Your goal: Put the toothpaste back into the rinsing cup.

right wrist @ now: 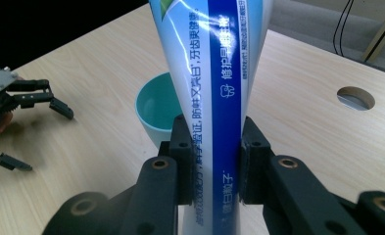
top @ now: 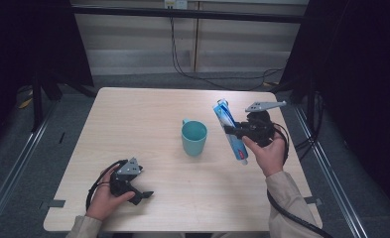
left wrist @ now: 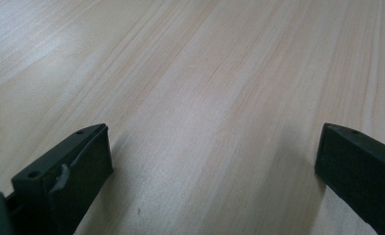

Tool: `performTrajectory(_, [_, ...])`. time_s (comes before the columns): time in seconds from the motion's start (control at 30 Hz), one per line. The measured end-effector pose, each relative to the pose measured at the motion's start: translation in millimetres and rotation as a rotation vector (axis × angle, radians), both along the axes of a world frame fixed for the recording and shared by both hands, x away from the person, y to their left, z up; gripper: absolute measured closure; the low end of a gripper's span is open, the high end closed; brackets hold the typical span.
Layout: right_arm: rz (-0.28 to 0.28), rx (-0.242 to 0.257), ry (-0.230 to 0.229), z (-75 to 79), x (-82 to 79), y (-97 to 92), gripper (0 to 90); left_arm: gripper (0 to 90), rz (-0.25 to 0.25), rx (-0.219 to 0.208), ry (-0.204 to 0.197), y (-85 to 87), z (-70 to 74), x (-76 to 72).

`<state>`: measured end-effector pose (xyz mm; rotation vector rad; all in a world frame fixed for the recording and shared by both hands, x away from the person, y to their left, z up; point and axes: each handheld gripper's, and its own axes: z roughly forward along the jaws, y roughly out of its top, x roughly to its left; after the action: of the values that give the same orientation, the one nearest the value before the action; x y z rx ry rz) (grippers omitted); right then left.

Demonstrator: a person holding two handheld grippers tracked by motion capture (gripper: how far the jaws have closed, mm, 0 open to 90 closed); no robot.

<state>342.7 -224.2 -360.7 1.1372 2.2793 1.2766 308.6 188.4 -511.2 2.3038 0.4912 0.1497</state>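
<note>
Starting at the left of the high view, we see the left gripper (top: 142, 194) resting low over the near left part of the pale wooden table (top: 133, 114), held in the person's left hand (top: 104, 197). In the left gripper view its two black jaws stand wide apart with bare wood between them, so we read it as open and holding nothing.

Moving to the middle, a teal mug (top: 194, 137) stands upright on the table, mouth open to the ceiling, handle turned to the far side.

Just to the right of the mug, the right gripper (top: 230, 130) is lifted above the table in the person's right hand (top: 268, 152). Its jaws are clamped on a blue and white toothpaste tube (top: 230, 130), pinching the tube's middle so that the soft body narrows between the pads. The tube hangs in the air, tilted, its flat crimped end up and away and its cap end down toward the person. In the right gripper view the mug's rim (right wrist: 156, 108) shows directly behind the tube (right wrist: 214, 98).

We judge the risks as follows. The tube is soft and slick, so it could pivot or slide in the pinch. If it is lowered toward the mug while tilted, its end could strike the rim and tip the light mug over.
</note>
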Motion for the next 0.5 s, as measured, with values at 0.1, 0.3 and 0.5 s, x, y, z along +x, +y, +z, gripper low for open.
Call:
performTrajectory(0.1, [-0.011, 0.018, -0.009, 0.1, 0.4, -0.8, 73.8, 0.0, 0.000, 0.000, 0.000, 0.0, 0.0, 0.0])
performTrajectory(0.3, [-0.029, 0.059, -0.025, -0.3, 2.3, -3.4, 73.9, 0.0, 0.000, 0.000, 0.000, 0.0, 0.0, 0.0])
performTrajectory(0.5, [-0.043, 0.074, -0.033, 0.1, 3.5, -3.0, 73.9, 0.0, 0.000, 0.000, 0.000, 0.0, 0.0, 0.0])
